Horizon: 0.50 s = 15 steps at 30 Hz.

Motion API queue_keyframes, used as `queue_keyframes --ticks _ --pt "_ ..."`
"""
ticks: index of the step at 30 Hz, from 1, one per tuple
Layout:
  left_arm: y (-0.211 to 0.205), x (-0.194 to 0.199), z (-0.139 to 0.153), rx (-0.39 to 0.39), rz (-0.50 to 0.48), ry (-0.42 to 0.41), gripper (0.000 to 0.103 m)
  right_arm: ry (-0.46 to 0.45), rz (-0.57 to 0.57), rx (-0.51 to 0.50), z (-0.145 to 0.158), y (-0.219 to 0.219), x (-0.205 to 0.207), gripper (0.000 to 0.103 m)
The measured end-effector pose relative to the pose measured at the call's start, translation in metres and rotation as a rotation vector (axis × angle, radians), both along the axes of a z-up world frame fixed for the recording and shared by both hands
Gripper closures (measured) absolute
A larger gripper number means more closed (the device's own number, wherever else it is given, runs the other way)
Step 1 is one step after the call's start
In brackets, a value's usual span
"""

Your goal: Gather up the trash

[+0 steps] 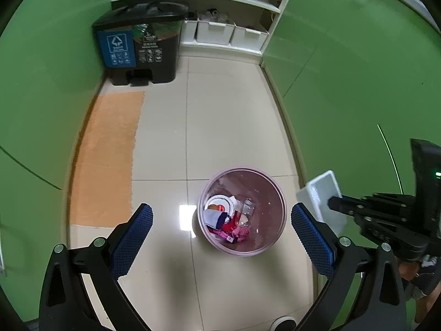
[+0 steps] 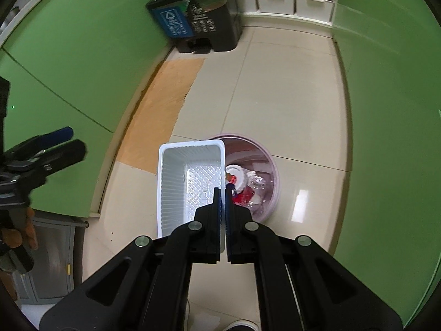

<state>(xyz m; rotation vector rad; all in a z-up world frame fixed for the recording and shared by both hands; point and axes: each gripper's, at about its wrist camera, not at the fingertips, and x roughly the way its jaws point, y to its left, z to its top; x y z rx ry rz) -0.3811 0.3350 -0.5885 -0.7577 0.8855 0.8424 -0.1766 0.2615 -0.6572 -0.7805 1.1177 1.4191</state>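
Tray (image 2: 190,182) pinched in right gripper (image 2: 223,193) above pink bin (image 1: 271,193); left gripper (image 1: 220,220) wide, empty.

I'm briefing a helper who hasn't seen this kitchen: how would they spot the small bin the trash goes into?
Start at the big black pedal bin with the blue recycling label by the green cabinets, then follow the pale tiles toward the camera. The small round pink bin stands alone there, lidless, scraps inside. The right gripper holds a white tray beside it.
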Motion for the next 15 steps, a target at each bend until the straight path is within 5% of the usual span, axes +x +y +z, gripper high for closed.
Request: queue_keyframes --ticks 1,3,4,9,15 --pt "0.001 -0.003 0.001 0.005 0.003 -0.002 0.007 0.005 0.0 0.0 -0.002 0.002 -0.001 0.089" --pt "0.002 -0.008 0.004 0.015 0.009 -0.005 0.007 0.003 -0.003 0.001 -0.007 0.007 -0.002 0.011" --pt "0.002 -0.009 0.004 0.019 0.012 -0.007 0.007 0.006 -0.002 0.014 -0.008 0.008 -0.002 0.004" --pt "-0.001 -0.009 0.007 0.018 0.009 -0.004 0.007 -0.025 -0.028 0.004 -0.003 0.004 0.001 0.004" --pt "-0.018 0.002 0.052 -0.019 -0.031 -0.012 0.007 -0.049 -0.07 0.003 0.056 -0.023 0.006 0.004"
